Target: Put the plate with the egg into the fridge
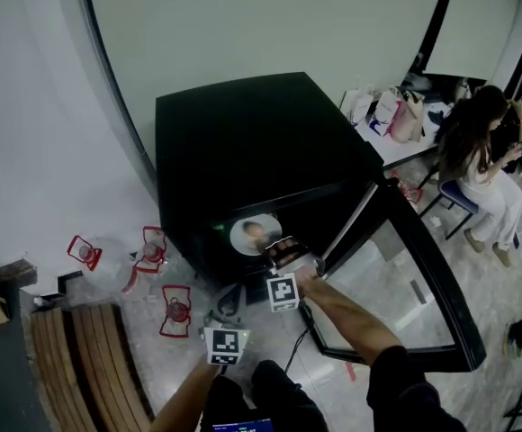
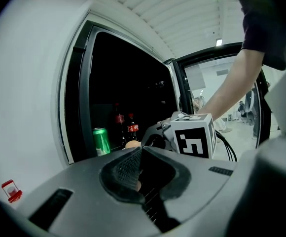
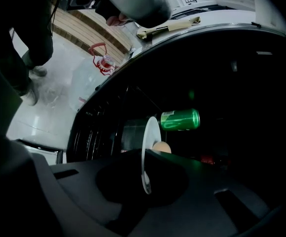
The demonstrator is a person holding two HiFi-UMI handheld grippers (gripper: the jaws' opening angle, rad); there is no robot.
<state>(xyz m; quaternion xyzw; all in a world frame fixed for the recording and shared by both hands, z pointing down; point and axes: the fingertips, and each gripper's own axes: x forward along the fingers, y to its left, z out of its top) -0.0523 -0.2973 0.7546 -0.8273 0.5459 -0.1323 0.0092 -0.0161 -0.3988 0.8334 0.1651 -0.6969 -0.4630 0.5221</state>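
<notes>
The plate (image 1: pixel 246 238) is at the open mouth of the fridge (image 1: pixel 243 142), and the egg (image 3: pixel 161 146) lies on it. My right gripper (image 1: pixel 277 247) pinches the near rim of the plate. I think I am at the step of sliding the plate inside. It is not set down yet.

For the next move I must keep the plate flat so the egg does not roll off. Then I push it far enough onto a shelf and let go.

A green can (image 2: pixel 101 141) stands inside on the left, with cola bottles (image 2: pixel 132 127) just beside it. I must steer clear of them. The dark room to their right looks open. The glass door (image 1: pixel 405 286) stands wide open on the right, well apart from my arm.

My left gripper (image 2: pixel 140 154) hangs low and near me, pressed together and holding nothing.
</notes>
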